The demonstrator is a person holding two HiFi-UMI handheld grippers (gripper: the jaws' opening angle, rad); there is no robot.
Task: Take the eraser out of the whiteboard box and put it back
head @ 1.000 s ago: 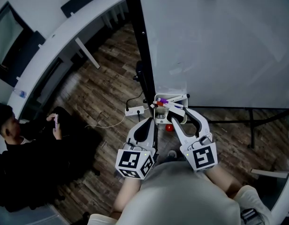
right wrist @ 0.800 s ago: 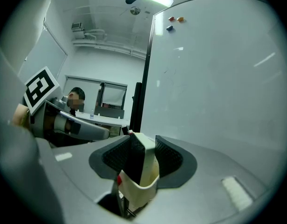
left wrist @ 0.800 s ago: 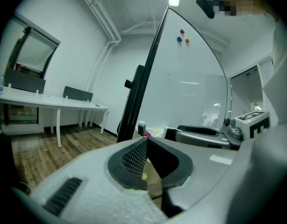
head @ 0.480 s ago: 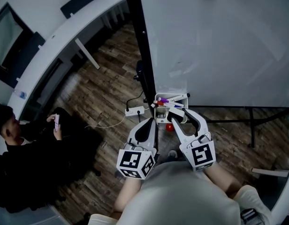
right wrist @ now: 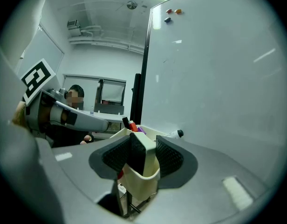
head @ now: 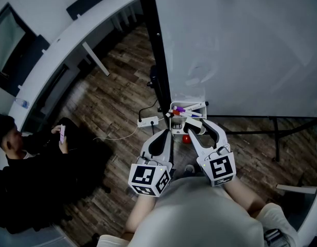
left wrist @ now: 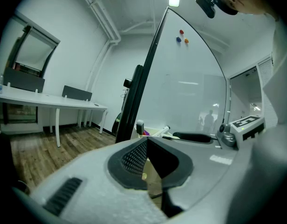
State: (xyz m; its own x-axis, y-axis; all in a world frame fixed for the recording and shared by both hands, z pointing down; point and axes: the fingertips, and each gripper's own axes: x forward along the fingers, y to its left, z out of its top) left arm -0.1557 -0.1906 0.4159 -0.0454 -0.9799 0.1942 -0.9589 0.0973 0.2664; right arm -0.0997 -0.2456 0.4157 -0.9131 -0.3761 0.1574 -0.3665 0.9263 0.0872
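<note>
whiteboard (head: 241, 45) close behind box (head: 199, 105), markers (head: 180, 110) crowding its mouth (open floor (head: 117, 94) leftward)

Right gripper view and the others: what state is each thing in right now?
Black-faced white block eraser: upright, gripped, lower end inside the box.
Cream plastic whiteboard box: open-topped, markers in it.
Right gripper: shut on the eraser.
Left gripper: jaws together, nothing held.

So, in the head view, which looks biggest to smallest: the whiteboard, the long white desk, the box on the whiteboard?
1. whiteboard
2. long white desk
3. box
The desk looks farther from the camera, so its true size may differ.
</note>
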